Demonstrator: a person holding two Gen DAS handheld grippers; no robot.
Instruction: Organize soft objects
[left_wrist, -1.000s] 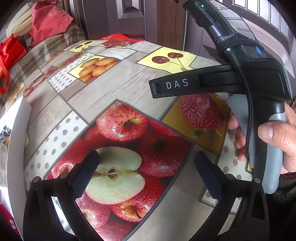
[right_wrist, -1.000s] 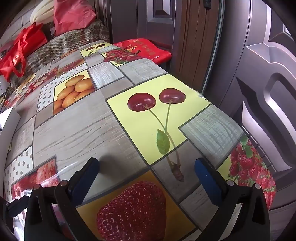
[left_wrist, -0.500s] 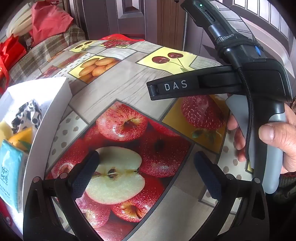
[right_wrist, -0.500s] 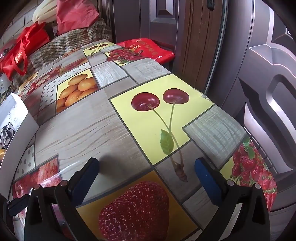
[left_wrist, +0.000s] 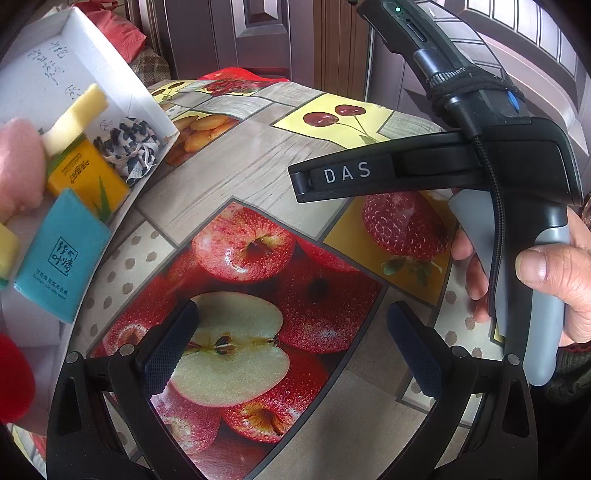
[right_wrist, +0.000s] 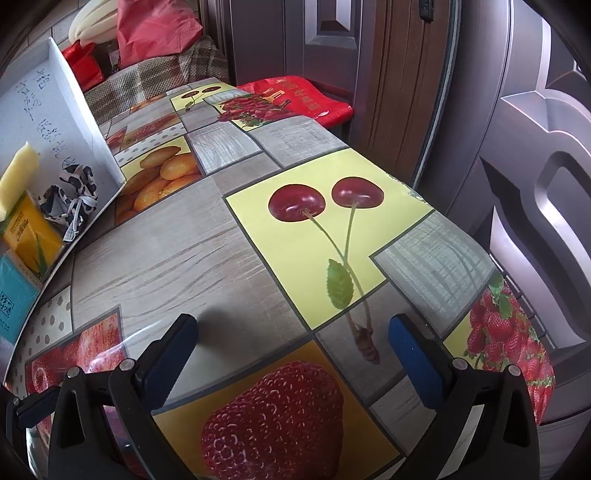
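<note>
The white box is tipped up at the left side of the table, and the soft things sit inside it. There is a blue tissue pack, an orange tissue pack, a yellow sponge, a spotted cloth and something pink and fuzzy at the very edge.

The left gripper is wide open and holds nothing. It hovers over the apple picture. The box is to the left of it and close by. The blue tissue pack is the nearest soft thing to it, and its long side runs from up near the orange pack down toward the bottom left.

The right gripper is wide open too, with nothing in it. It points at the cherry picture. From there the box is far off to the left.

So the left gripper is the nearer one. I think it has to turn left to reach into the box.
</note>
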